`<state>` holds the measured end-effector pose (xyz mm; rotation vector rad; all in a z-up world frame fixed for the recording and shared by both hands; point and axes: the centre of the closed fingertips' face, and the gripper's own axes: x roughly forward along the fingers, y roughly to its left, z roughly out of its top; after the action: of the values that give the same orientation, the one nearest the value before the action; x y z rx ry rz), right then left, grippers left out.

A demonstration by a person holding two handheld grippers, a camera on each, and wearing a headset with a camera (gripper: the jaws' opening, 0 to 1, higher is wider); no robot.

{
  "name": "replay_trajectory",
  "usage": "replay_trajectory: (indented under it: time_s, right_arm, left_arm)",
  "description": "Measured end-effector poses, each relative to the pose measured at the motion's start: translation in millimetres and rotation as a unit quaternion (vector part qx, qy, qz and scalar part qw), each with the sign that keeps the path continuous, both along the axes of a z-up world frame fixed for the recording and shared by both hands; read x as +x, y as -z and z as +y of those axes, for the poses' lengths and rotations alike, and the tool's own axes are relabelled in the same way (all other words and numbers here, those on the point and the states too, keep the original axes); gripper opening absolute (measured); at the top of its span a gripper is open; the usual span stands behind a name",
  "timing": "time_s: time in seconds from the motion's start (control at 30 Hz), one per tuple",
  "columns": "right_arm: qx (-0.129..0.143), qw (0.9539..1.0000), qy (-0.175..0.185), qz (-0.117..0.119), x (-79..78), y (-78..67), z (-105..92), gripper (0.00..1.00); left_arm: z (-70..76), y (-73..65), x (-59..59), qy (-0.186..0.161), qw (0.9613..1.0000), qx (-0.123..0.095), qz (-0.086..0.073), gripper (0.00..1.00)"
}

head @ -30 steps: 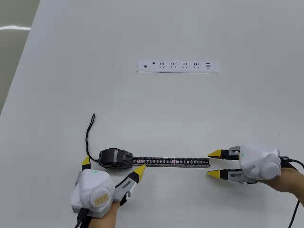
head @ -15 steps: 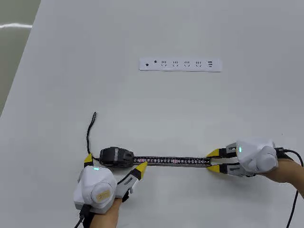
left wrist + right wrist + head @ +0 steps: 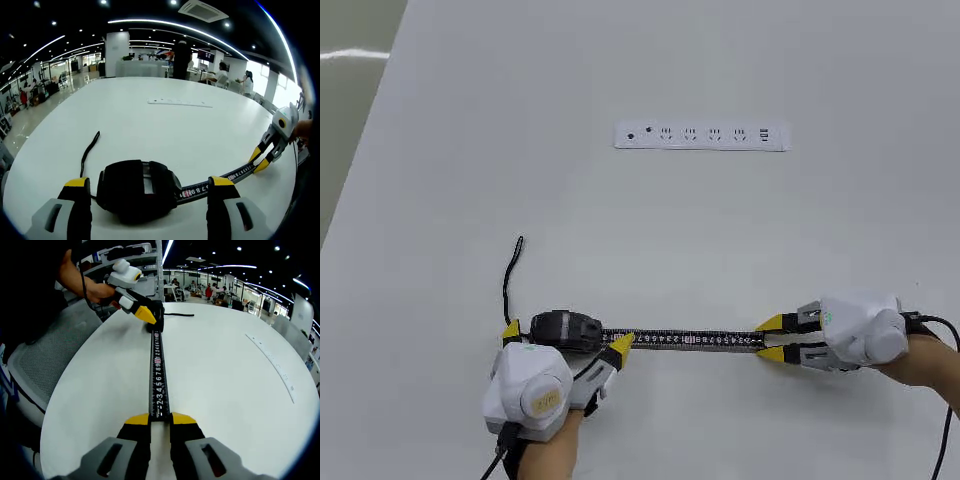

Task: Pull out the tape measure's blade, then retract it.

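Black plastic is forming the tape measure's case, which is sitting on the white table close to the person, with its wrist strap trailing away toward the far side. The blade is lying flat on the tabletop, running out from the case to the person's right. Farther back, a white power strip is resting well apart from the work.

The left gripper is straddling the case with its jaws spread, one on each side and a little gap showing at both in the left gripper view. The right gripper is pinching the blade's free end across its width, jaws drawn almost together, as the right gripper view is showing.

Judging by its look, the case is likely feeling compact and fairly dense, hard and somewhat slick, so squeezing its broad flat sides is probably giving the surest hold. The blade is looking thin, springy and prone to kinking or snapping back, so the end hook is seeming the best place to grip, with the return being guided slowly.
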<state>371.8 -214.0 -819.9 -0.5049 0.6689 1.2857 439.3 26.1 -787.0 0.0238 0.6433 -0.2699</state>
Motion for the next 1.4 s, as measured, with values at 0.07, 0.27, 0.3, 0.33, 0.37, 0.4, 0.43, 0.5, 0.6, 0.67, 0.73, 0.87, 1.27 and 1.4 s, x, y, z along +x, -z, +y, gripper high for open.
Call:
replay_trajectory:
  time_s: [0.07,0.27,0.3,0.33,0.37,0.4,0.43,0.5,0.6,0.67,0.73,0.87,1.27,1.4]
  right_arm:
    - [0.0,1.0,0.001,0.0,0.2,0.5,-0.3,0.12]
    - [-0.001,1.0,0.006,-0.002,0.5,-0.1,-0.5,0.12]
    - [-0.001,1.0,0.007,-0.002,0.6,0.4,-0.8,0.13]
    - [0.0,1.0,0.008,-0.003,0.7,0.4,-0.9,0.13]
    - [0.0,1.0,0.008,-0.003,0.5,-0.1,-0.6,0.13]
    - [0.0,1.0,0.009,-0.003,0.5,-0.1,-0.7,0.13]
    - [0.0,0.9999,0.01,-0.003,0.5,0.2,-0.8,0.13]
    - [0.0,0.9999,0.011,-0.004,0.3,-0.4,-0.5,0.13]
    - [0.001,0.9999,0.013,-0.005,0.5,-0.5,-0.4,0.12]
    - [0.001,0.9999,0.013,-0.004,0.6,-0.5,-0.5,0.12]
    - [0.001,0.9999,0.013,-0.004,0.6,-0.3,-0.4,0.12]
    - [0.001,0.9999,0.013,-0.004,0.6,-0.2,-0.5,0.12]
    - [-0.005,0.9999,0.009,-0.006,0.1,-0.2,-0.8,0.12]
    - [-0.006,0.9999,0.009,-0.006,0.0,0.0,-1.1,0.11]
  left_arm:
    - [-0.2,1.1,0.9,-0.004,1.0,-0.001,0.003,0.93]
    - [6.3,2.8,2.4,-0.023,0.9997,0.002,0.005,0.87]
    - [7.5,3.0,2.6,-0.025,0.9997,0.003,0.006,0.86]
    - [8.8,3.4,2.9,-0.03,0.9995,0.001,0.008,0.86]
    - [9.8,3.7,3.1,-0.033,0.9994,0.0,0.008,0.84]
    - [11.3,4.8,3.0,-0.037,0.9992,0.0,0.012,0.84]
    - [12.4,5.4,3.1,-0.041,0.9991,0.0,0.013,0.83]
    - [14.2,6.6,3.4,-0.047,0.9988,-0.002,0.015,0.8]
    - [14.3,10.2,2.7,-0.048,0.9985,-0.006,0.023,0.77]
    - [14.8,10.7,2.1,-0.052,0.9983,-0.008,0.026,0.75]
    - [14.8,14.2,1.1,-0.055,0.9978,-0.013,0.034,0.7]
    - [13.9,16.4,1.5,-0.054,0.9978,-0.015,0.036,0.7]
    - [14.2,17.3,0.5,-0.054,0.9975,0.0,0.047,0.67]
    - [14.3,17.4,0.3,-0.053,0.9974,0.001,0.048,0.66]
